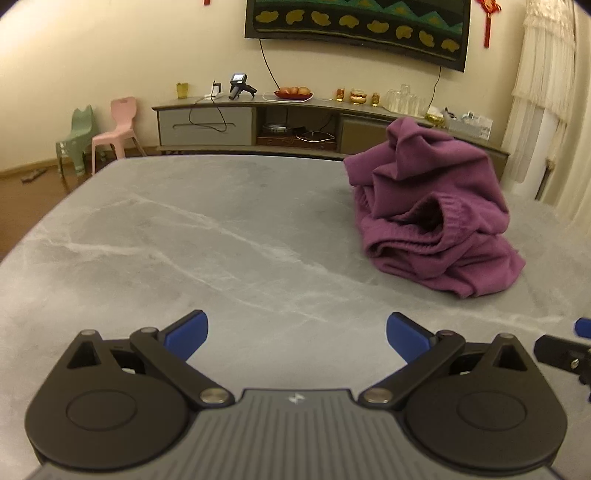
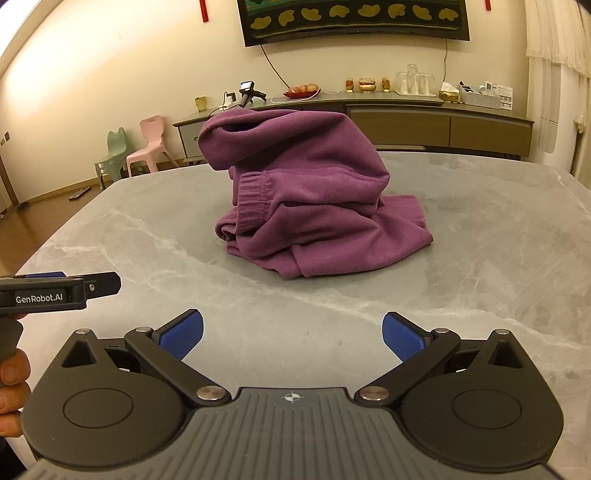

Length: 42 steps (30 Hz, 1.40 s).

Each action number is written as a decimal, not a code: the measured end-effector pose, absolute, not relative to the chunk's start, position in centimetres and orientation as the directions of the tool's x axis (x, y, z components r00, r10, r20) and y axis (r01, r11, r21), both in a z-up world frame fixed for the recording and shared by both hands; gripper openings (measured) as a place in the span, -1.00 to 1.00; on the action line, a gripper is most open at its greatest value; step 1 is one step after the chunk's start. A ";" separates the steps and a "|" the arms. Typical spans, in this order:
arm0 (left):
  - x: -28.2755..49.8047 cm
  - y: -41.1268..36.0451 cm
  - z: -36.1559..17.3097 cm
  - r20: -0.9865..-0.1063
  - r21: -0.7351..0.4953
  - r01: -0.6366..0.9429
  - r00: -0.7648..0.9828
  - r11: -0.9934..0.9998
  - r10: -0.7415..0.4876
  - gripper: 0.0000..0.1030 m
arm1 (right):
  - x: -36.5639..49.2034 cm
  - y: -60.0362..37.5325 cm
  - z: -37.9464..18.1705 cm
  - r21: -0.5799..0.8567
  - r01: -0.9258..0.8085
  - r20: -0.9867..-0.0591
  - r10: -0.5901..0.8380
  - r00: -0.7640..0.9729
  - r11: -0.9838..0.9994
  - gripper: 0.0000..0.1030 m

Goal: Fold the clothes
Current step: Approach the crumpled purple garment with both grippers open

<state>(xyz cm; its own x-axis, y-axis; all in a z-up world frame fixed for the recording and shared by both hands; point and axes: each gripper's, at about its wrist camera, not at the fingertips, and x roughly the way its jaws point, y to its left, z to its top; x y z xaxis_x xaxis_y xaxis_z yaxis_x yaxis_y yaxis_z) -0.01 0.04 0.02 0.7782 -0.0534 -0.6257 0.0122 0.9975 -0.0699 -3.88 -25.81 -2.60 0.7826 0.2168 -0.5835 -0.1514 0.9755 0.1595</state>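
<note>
Fingers, left gripper (image 1: pixel 297 338): blue pads spread wide apart, nothing between them; they hang over bare table, well short of the garment.
Fingers, right gripper (image 2: pixel 292 336): blue pads (image 2: pixel 400 338) likewise spread wide, nothing held; they point straight at the garment, which lies ahead of them and apart.
Gripper positions: the two grippers sit side by side; the left one shows at the left edge of the right wrist view as a black bar lettered "GenRobot.AI", and a blue tip of the right one shows at the right edge of the left wrist view.
Hand (image 2: pixel 11 384): fingertips of the person's left hand appear at the lower left edge of the right wrist view, wrapped on the left gripper's handle.
Garment: purple sweatshirt (image 2: pixel 314 192), crumpled into an upright heap with a ribbed cuff (image 2: pixel 253 201) facing the right gripper; its lower folds lie flat on the table.
Garment location: toward the far right of the table in the left wrist view (image 1: pixel 432 206), central in the right wrist view; no gripper touches it.
Table (image 1: pixel 184 229): grey marble-patterned top with pale veins.
Background, cabinet (image 2: pixel 443 125): low sideboard along the wall carrying a red fruit plate (image 2: pixel 301 92), glassware and small items.
Background, chairs: one pink child's chair (image 1: pixel 118 125) and one green child's chair (image 1: pixel 75 134) just beside each other on the wooden floor.
Background, wall: dark framed hanging (image 1: pixel 362 26) above the cabinet.
</note>
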 end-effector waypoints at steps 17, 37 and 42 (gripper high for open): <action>-0.7 -2.3 -0.1 -0.623 -0.038 0.165 0.767 0.986 -0.153 1.00 | -4.0 -25.8 -3.3 0.130 -0.165 -0.573 0.210 0.792 0.978 0.98; -1.8 -3.7 0.7 -0.574 -0.071 0.271 0.776 0.960 -0.262 -1.00 | -3.6 -25.5 -2.7 0.128 -0.209 -0.588 0.244 0.771 0.970 -1.00; -2.0 -3.7 1.1 -0.558 -0.080 0.275 0.784 0.958 -0.271 -1.00 | -3.9 -25.2 -2.5 0.122 -0.220 -0.586 0.249 0.771 0.968 -1.00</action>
<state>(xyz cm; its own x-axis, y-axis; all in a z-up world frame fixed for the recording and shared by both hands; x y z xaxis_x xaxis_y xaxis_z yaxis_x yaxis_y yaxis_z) -2.02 -3.69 1.14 0.7842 -0.2713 -0.5580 0.2748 0.9582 -0.0797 -3.86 -25.22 -2.46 0.7713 0.2493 -0.5856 -0.2205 0.9678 0.1217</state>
